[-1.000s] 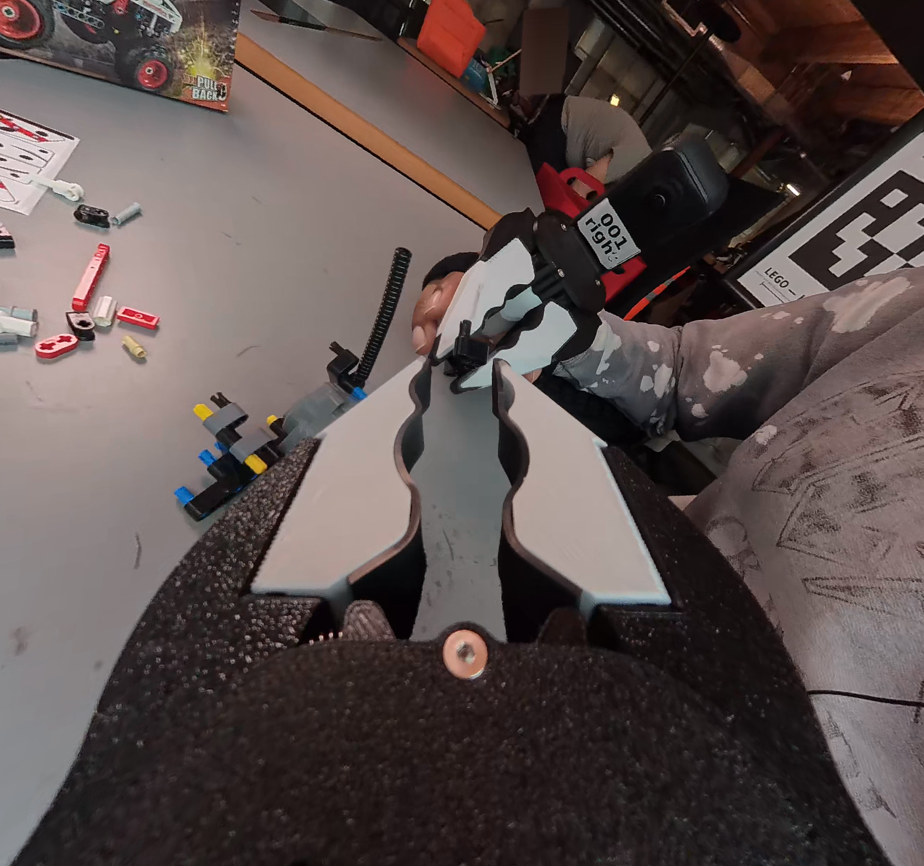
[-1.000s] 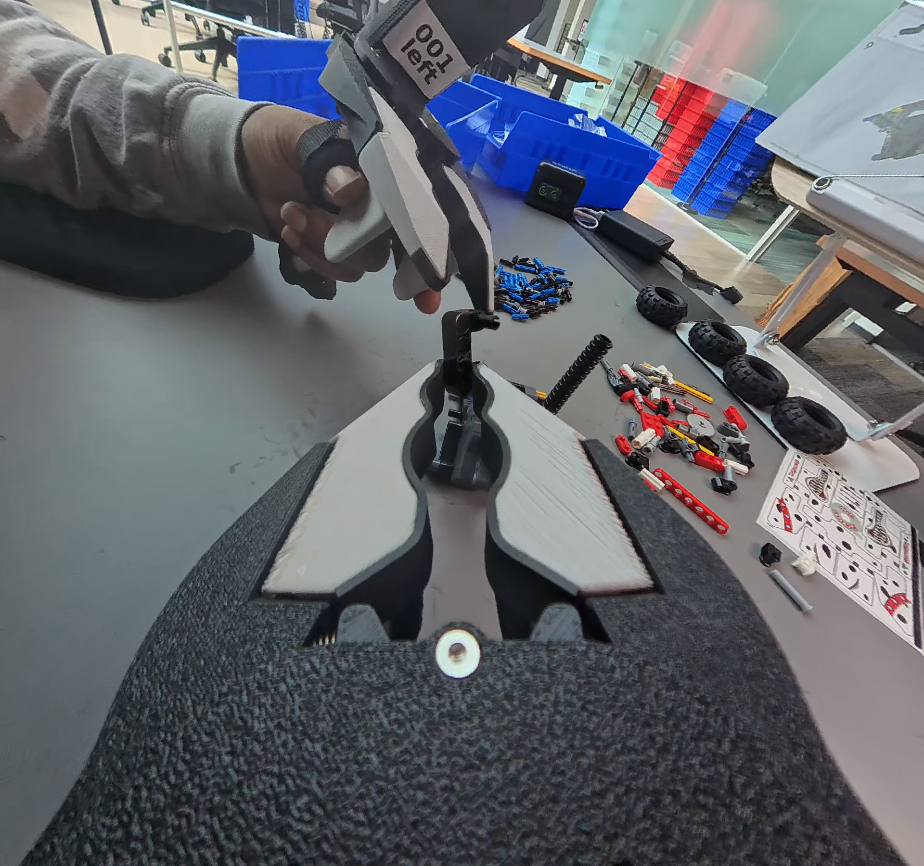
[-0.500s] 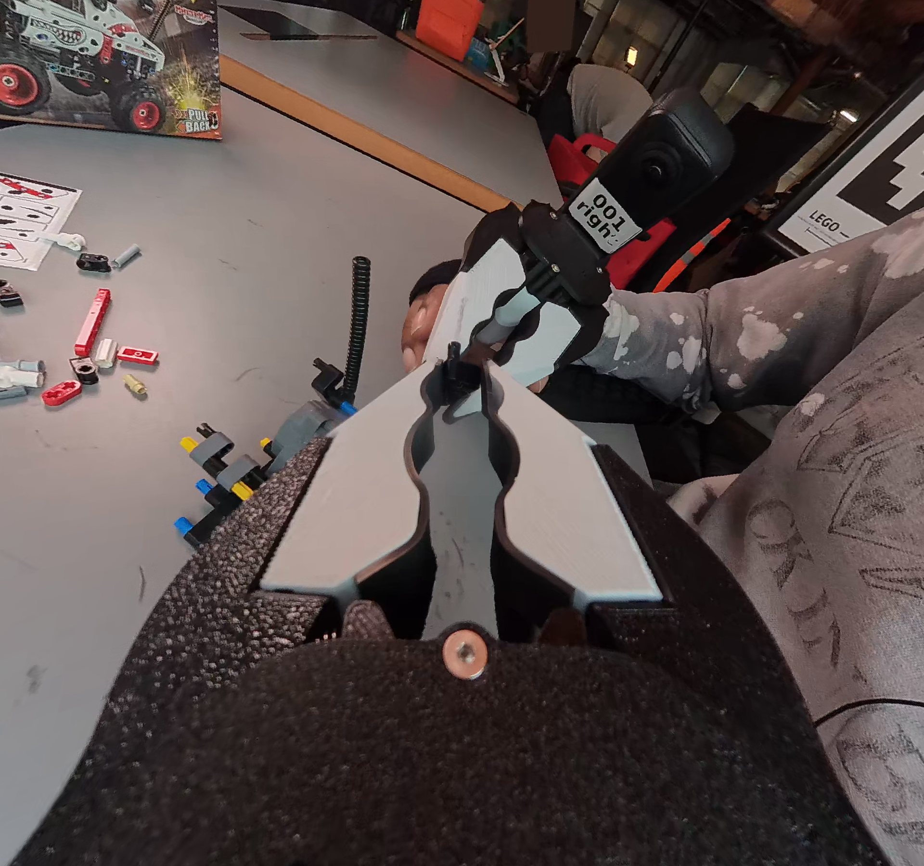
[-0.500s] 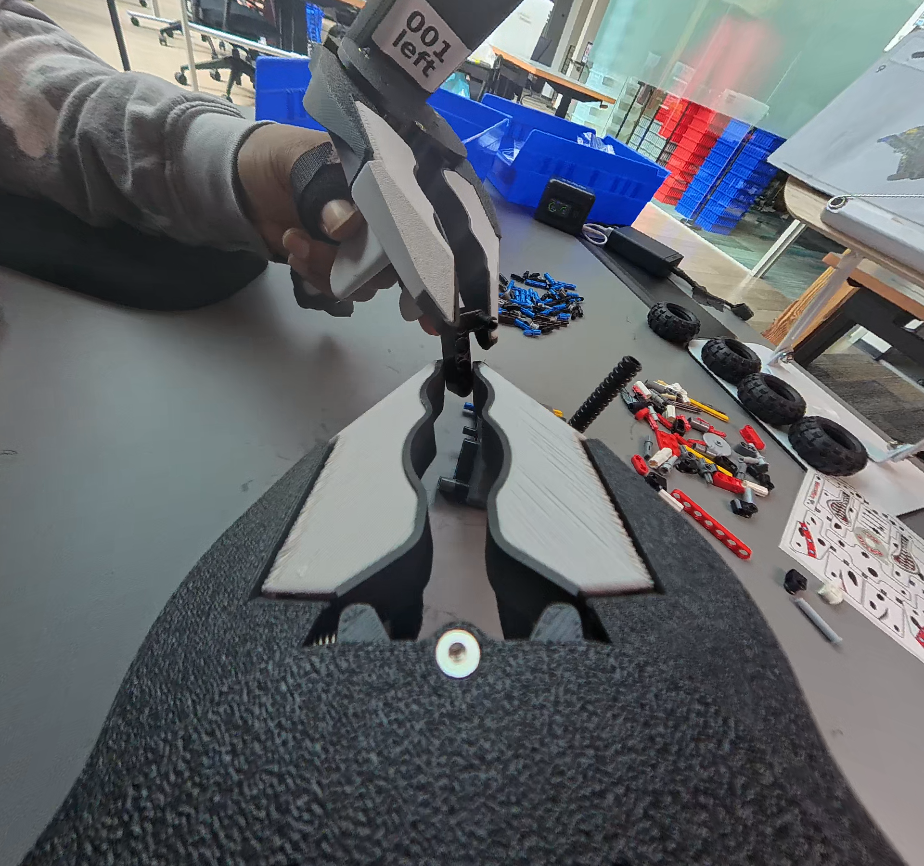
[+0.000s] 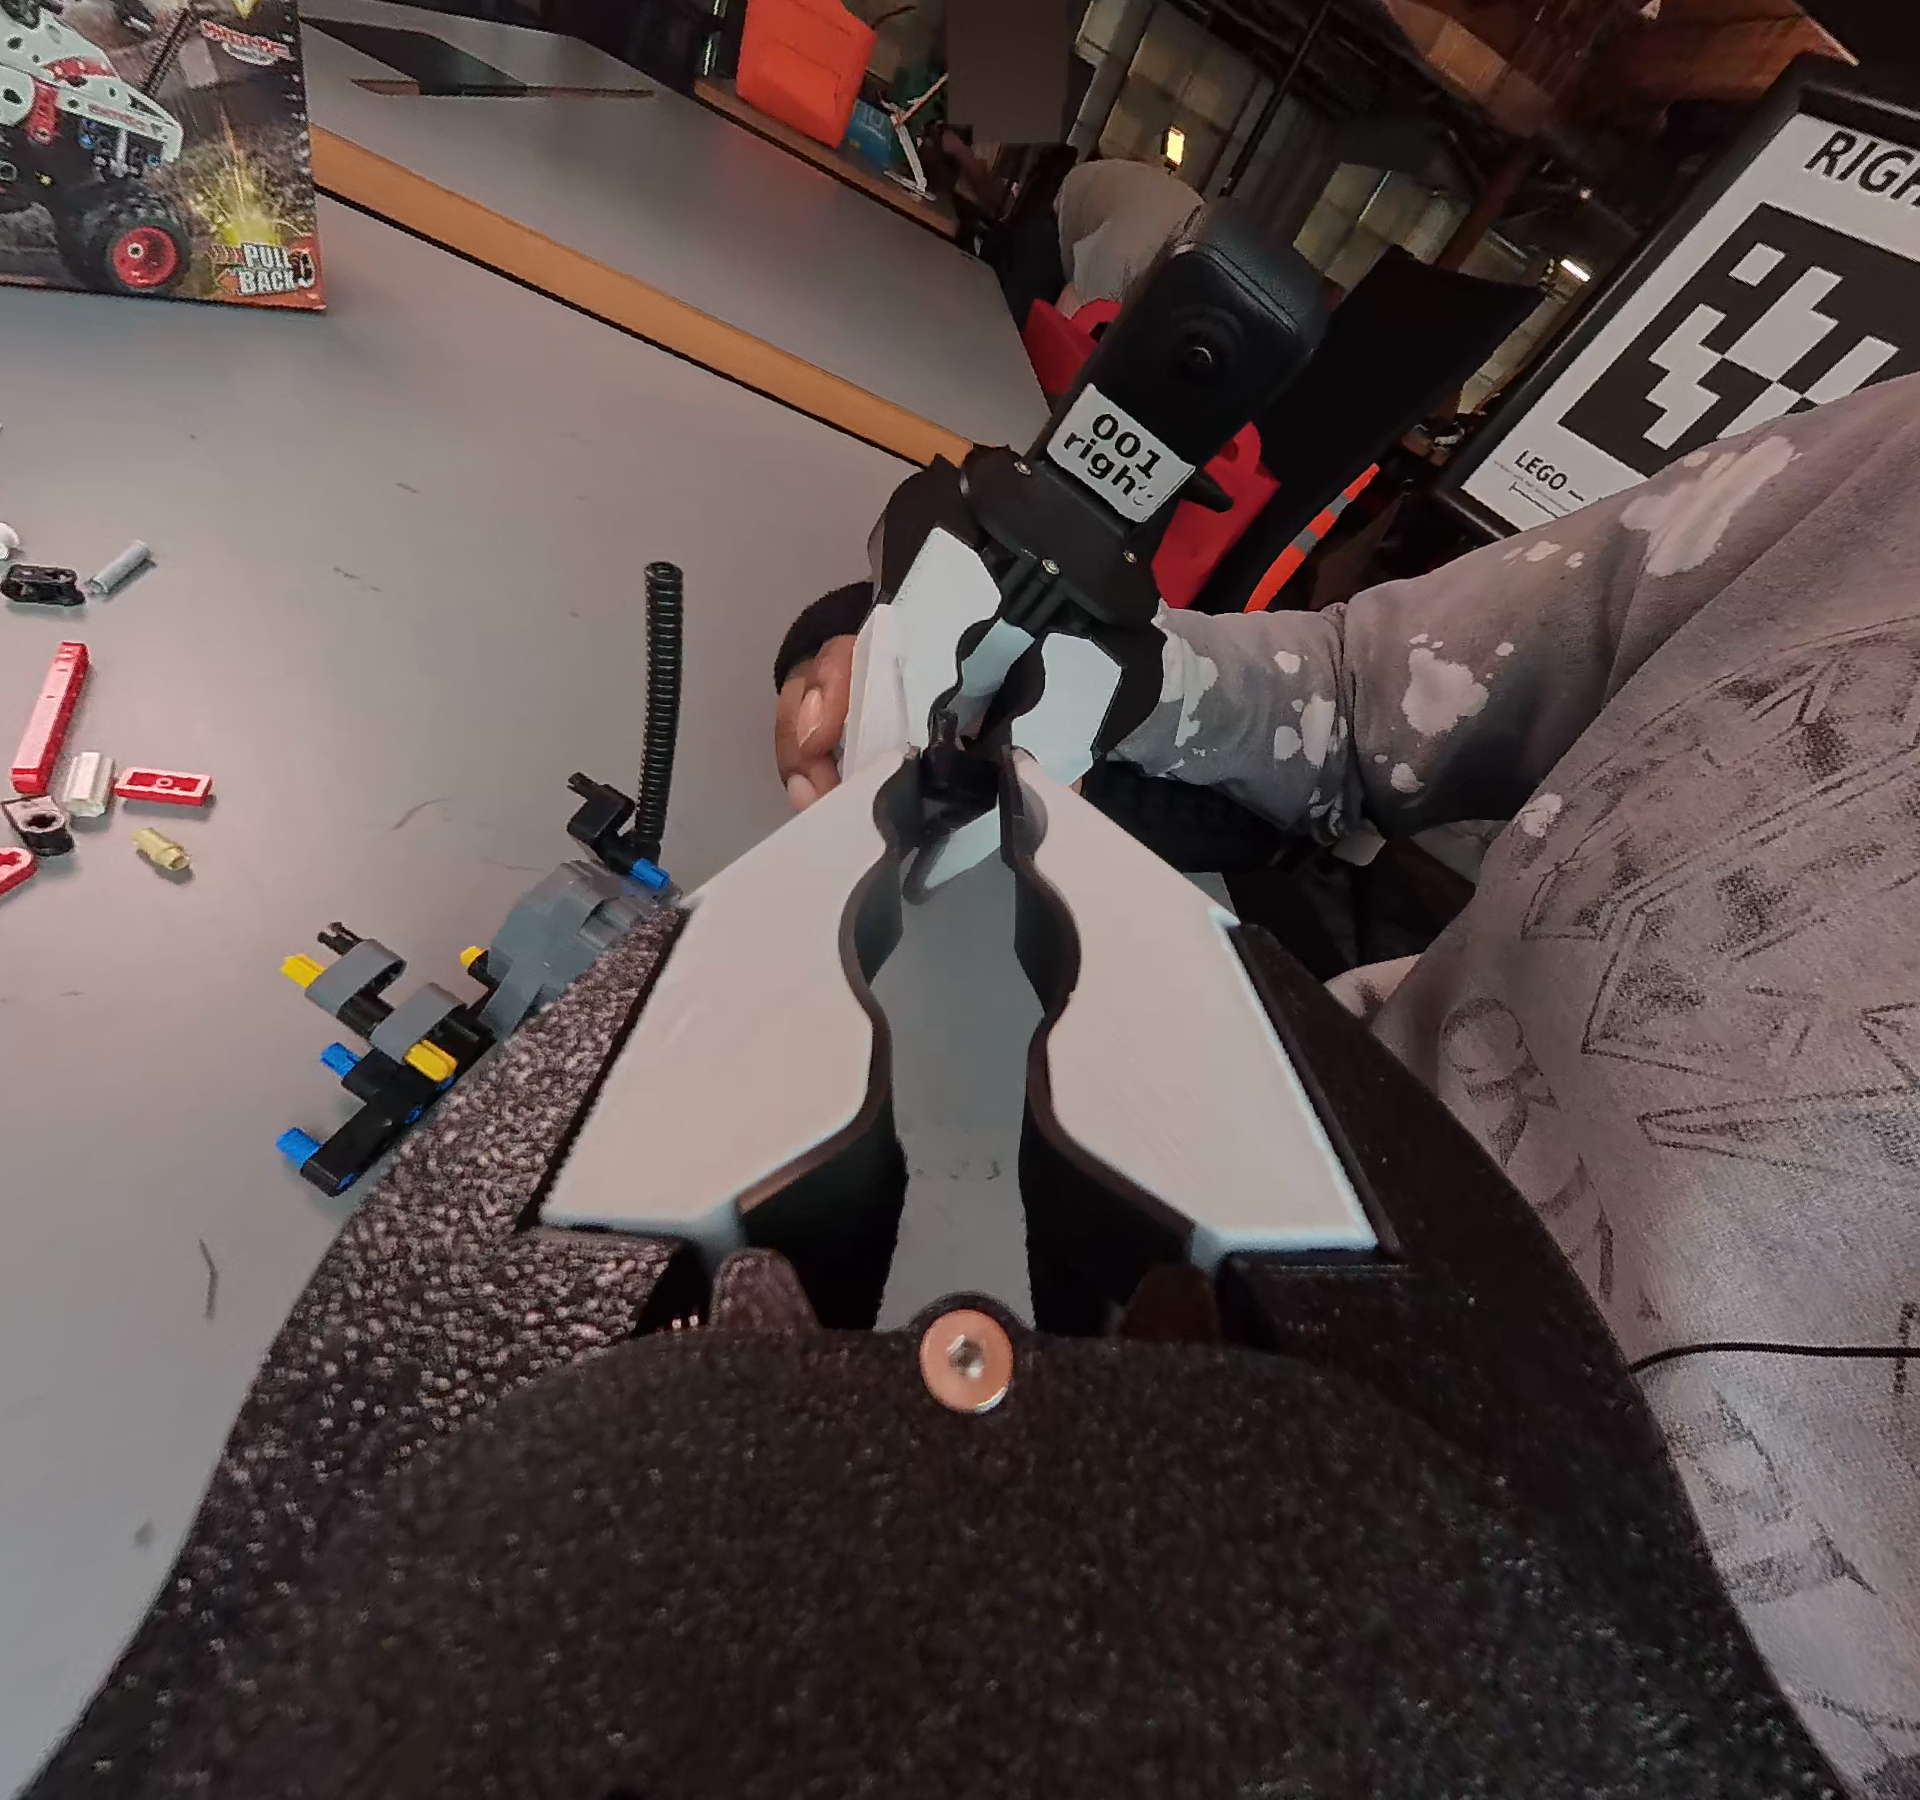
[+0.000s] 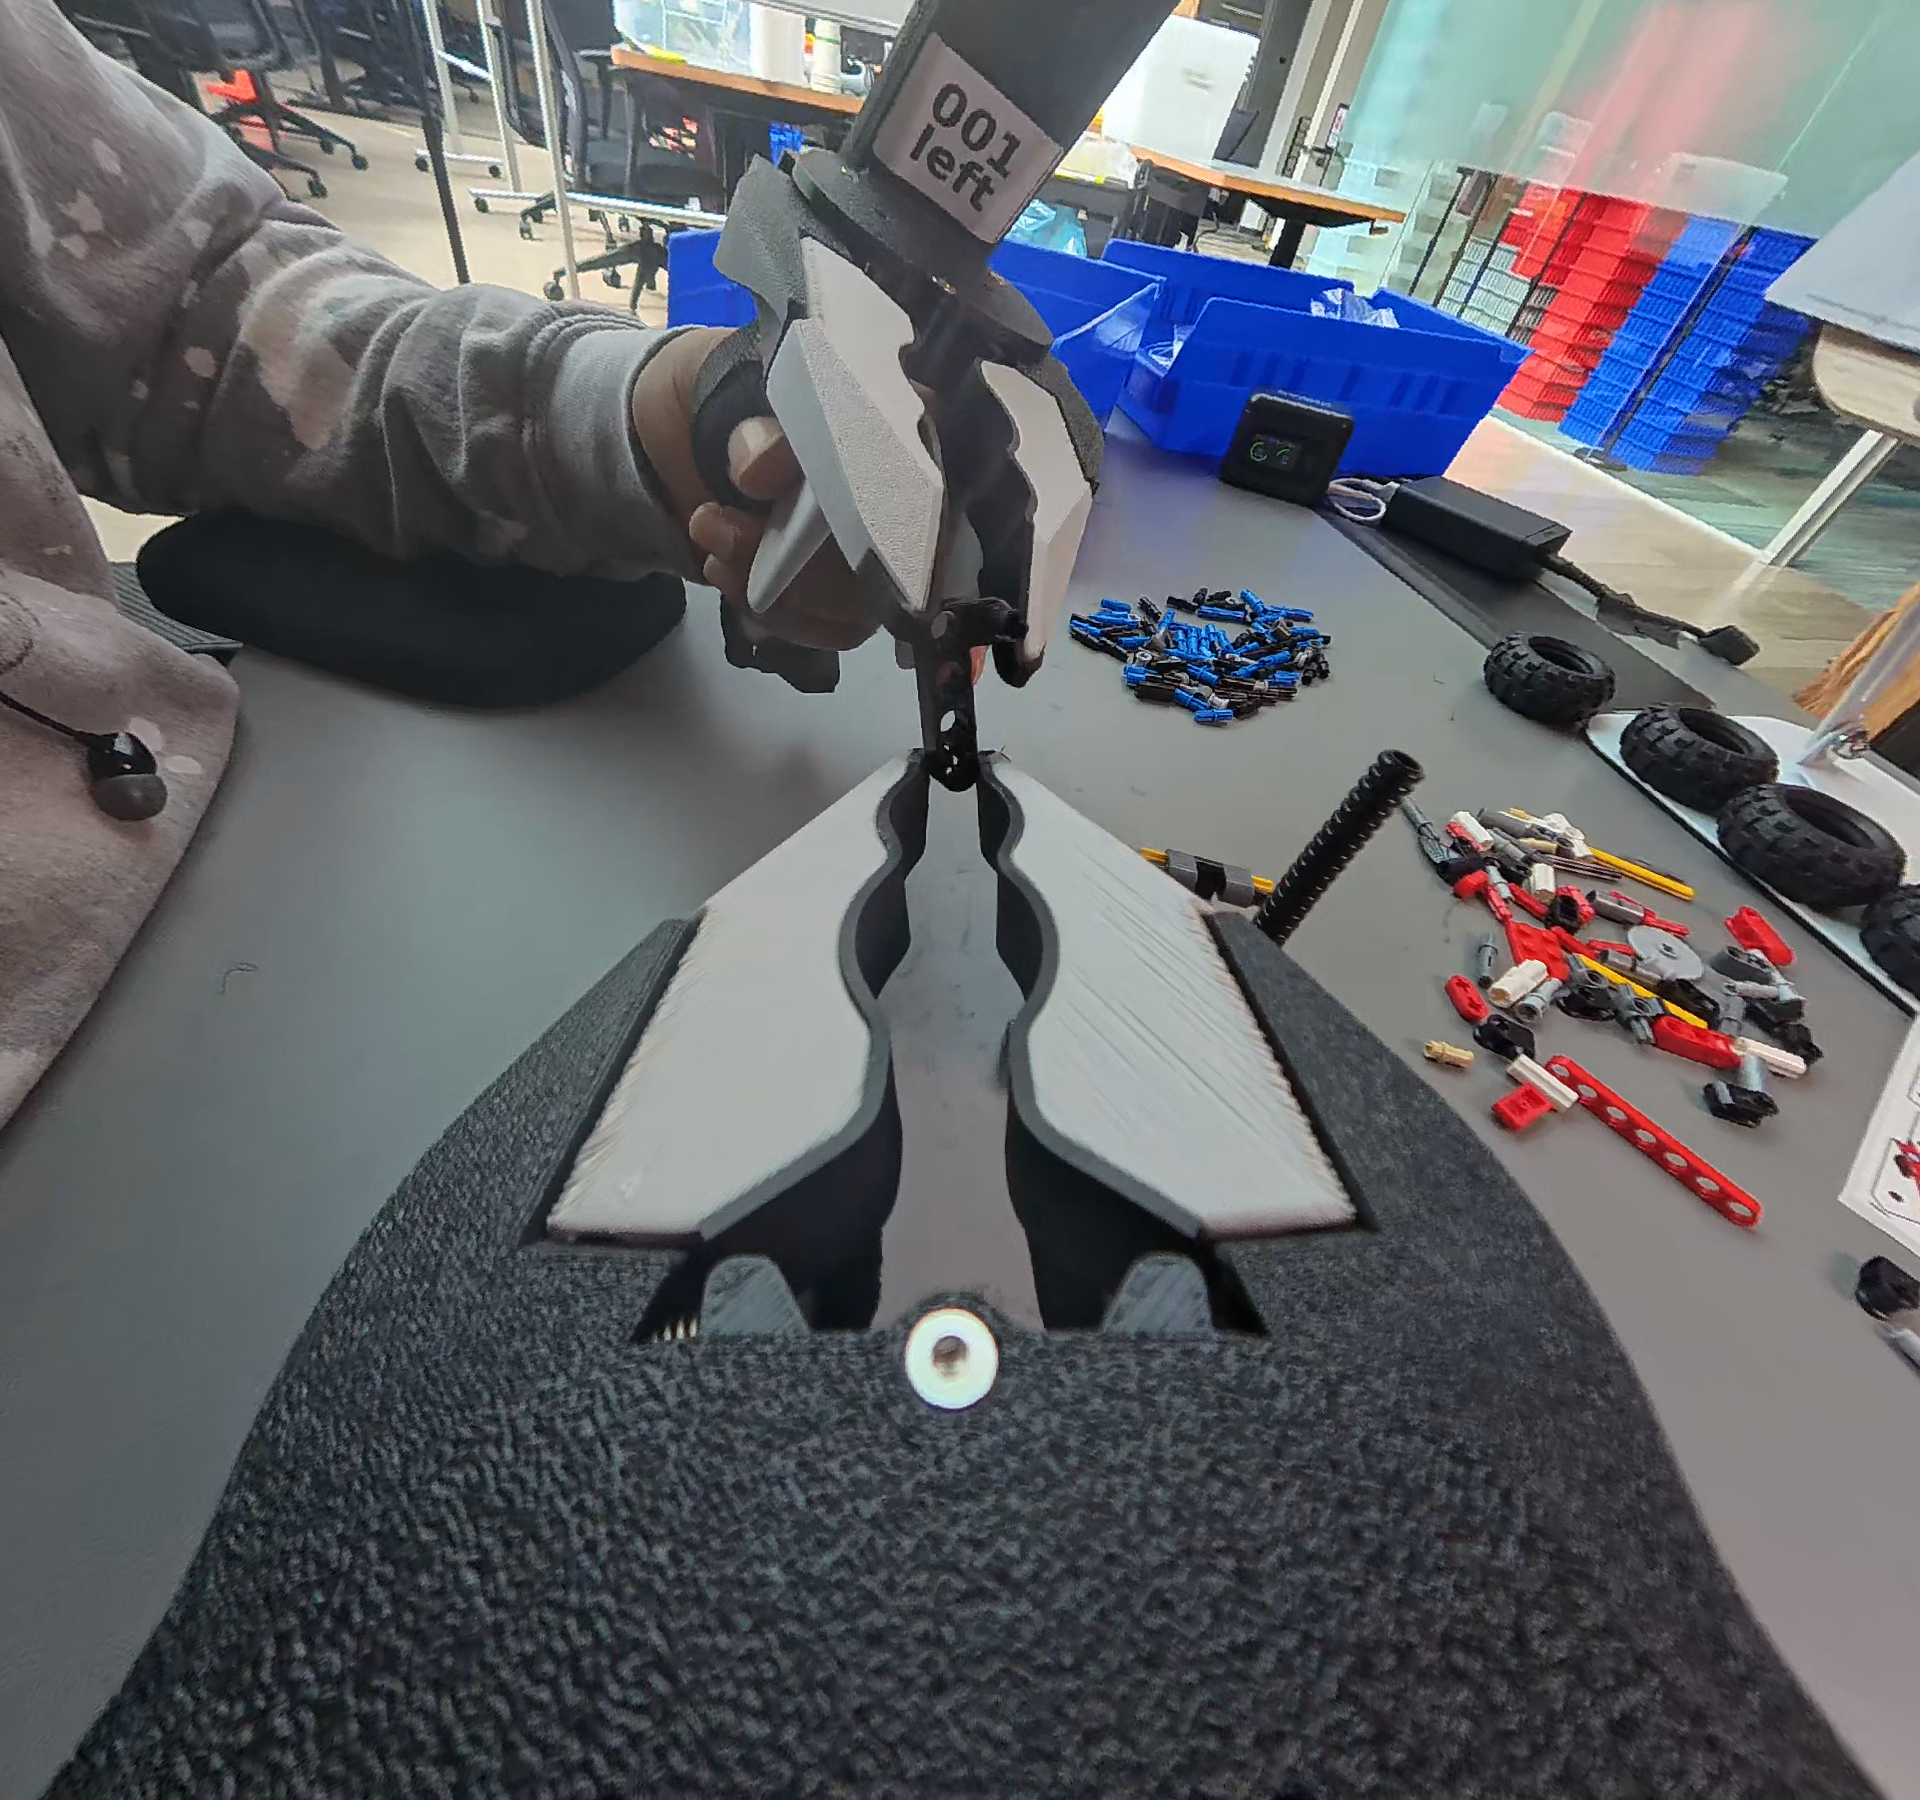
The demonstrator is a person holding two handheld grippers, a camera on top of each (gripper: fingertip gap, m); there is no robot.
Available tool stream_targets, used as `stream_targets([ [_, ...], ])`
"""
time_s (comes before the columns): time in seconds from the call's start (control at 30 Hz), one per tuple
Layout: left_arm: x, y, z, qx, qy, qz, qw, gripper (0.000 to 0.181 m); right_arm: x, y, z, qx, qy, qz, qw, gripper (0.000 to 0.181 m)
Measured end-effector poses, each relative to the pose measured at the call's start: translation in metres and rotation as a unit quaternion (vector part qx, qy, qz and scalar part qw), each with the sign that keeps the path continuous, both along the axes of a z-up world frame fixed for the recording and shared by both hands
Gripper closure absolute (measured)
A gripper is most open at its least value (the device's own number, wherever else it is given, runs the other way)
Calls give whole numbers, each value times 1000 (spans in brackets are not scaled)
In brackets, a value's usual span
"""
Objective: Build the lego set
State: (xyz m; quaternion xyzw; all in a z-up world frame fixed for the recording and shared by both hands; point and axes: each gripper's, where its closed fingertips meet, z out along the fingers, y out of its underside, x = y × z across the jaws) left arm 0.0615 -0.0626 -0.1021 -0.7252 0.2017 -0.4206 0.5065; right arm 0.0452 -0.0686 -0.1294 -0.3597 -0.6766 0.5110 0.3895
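The lego set is barely begun: a small chassis sub-assembly [image 5: 416, 1044] lies left of the black beam [image 6: 954, 711], which both the left gripper [image 6: 961, 618] and right gripper [image 6: 951, 763] clamp mid-air, loose parts [image 6: 1600, 971] and tyres [image 6: 1808, 841] unused to its right.

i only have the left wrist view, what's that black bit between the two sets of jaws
Observer: A thin black lego beam with holes, held upright. The right gripper pinches its bottom end and the left gripper its top.
Operator: any spare pins around
Observer: Yes, a pile of small blue and black pins lies on the grey table beyond the beam.
Operator: and wheels
Observer: Black rubber tyres sit in a row near the table's right edge.
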Motion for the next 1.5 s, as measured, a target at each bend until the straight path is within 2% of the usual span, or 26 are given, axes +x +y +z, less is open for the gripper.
stream_targets([
  [0.2,-14,8,1,-11,-31,31,999,165,-6,11,4,4,9,-41,999,173],
  [0.63,-24,16,0,-14,-40,61,997,165,-10,27,9,50,35,-98,993,174],
  [0.77,-21,16,-1,-18,-45,62,997,166,-11,30,12,93,55,-120,987,174],
  [0.93,-21,17,0,-7,-35,75,997,172,-12,31,11,234,87,-150,957,175],
  [1.03,-23,18,-4,-10,-11,89,996,173,-14,27,3,248,73,-141,956,177],
  [1.07,-24,19,-6,-8,4,95,995,174,-14,27,0,230,62,-134,962,176],
  [1.13,-30,21,-11,4,53,116,992,174,-11,24,-1,152,36,-109,982,160],
  [1.2,-36,23,-16,21,110,133,985,174,-8,23,12,76,41,-96,992,161],
  [1.27,-38,24,-17,44,156,147,976,174,-9,28,24,11,40,-107,993,166],
  [1.37,-35,25,-13,90,221,171,956,174,-14,28,25,-68,12,-115,991,166],
  [1.5,-34,25,-7,147,295,194,924,174,-19,28,28,-128,5,-130,983,174],
])
